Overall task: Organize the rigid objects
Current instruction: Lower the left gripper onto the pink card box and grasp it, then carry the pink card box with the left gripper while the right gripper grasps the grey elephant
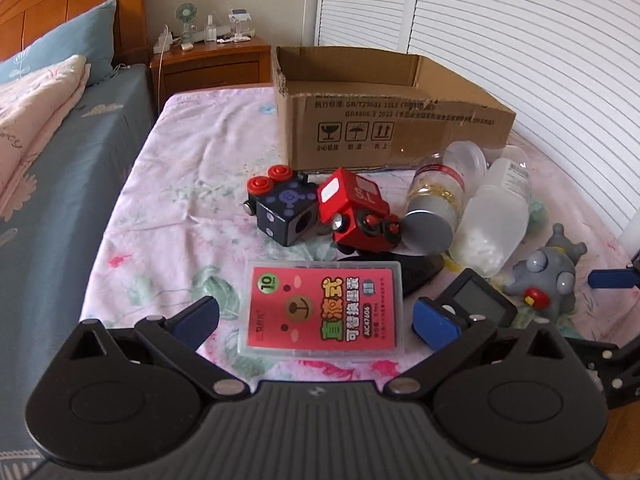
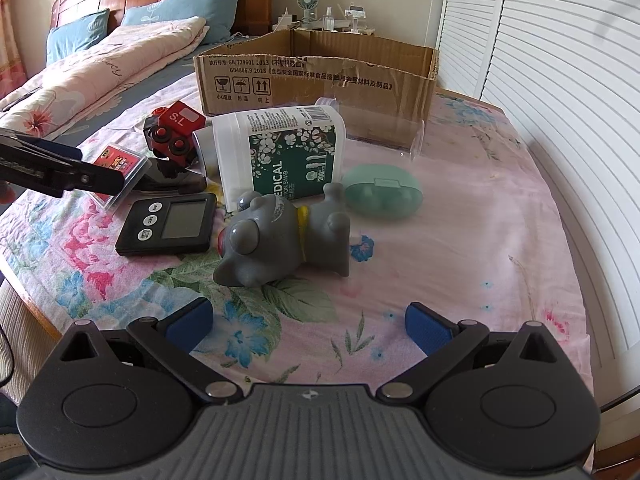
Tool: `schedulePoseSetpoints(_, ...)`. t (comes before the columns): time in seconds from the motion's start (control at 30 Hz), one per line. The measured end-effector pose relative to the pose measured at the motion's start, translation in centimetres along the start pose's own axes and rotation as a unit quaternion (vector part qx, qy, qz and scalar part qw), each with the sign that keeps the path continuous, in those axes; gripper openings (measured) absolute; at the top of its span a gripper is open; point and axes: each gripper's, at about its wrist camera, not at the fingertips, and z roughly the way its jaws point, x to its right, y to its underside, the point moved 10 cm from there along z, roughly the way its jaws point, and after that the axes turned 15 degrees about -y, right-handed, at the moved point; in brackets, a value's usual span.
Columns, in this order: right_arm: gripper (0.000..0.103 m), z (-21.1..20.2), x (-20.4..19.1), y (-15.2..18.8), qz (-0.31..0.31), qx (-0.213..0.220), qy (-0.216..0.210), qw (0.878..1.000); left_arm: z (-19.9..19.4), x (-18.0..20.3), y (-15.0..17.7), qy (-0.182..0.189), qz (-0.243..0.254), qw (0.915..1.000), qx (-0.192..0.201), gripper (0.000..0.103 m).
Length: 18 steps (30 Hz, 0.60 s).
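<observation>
My left gripper (image 1: 318, 322) is open, its blue pads either side of a clear case with a red label (image 1: 325, 312) lying flat on the floral cloth. Beyond it lie a black toy cube (image 1: 285, 212), a red toy car (image 1: 356, 210), a silver-capped bottle (image 1: 434, 204) and a swab jar (image 1: 494, 222). My right gripper (image 2: 310, 326) is open and empty, short of a grey rubber dog (image 2: 280, 240) on its side. A black timer (image 2: 170, 224), the swab jar (image 2: 280, 156) and a green case (image 2: 382, 192) lie around the dog. An open cardboard box (image 1: 384, 120) stands behind.
The table (image 2: 480, 260) wears a pink floral cloth; its right edge runs along white louvred doors (image 2: 560, 80). A bed with pillows (image 1: 48, 120) lies to the left, and a wooden nightstand (image 1: 212, 60) with small items stands behind. The left gripper's arm (image 2: 52, 172) reaches into the right wrist view.
</observation>
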Motion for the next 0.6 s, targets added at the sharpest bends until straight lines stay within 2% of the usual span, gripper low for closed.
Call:
schedulePoseSetpoints(0.2, 0.103, 0.0, 0.0, 0.0, 0.001, 0.001, 0.0, 1.0, 0.8, 0.4, 0.4, 0.003, 0.002, 1.0, 0.0, 0.101)
schedulePoseSetpoints(0.3, 0.103, 0.0, 0.0, -0.1, 0.0, 0.002, 0.0, 1.0, 1.0, 0.2, 0.6, 0.0, 0.0, 1.0, 0.001, 0.098)
schedulePoseSetpoints(0.37, 0.103, 0.1, 0.0, -0.1, -0.001, 0.002, -0.001, 1.0, 0.9, 0.0, 0.6, 0.01, -0.008, 0.9999, 0.005, 0.09)
schedulePoseSetpoints(0.6, 0.103, 0.3, -0.1, -0.4, -0.003, 0.0, -0.003, 1.0, 0.5, -1.3, 1.4, -0.007, 0.011, 0.9999, -0.007, 0.09)
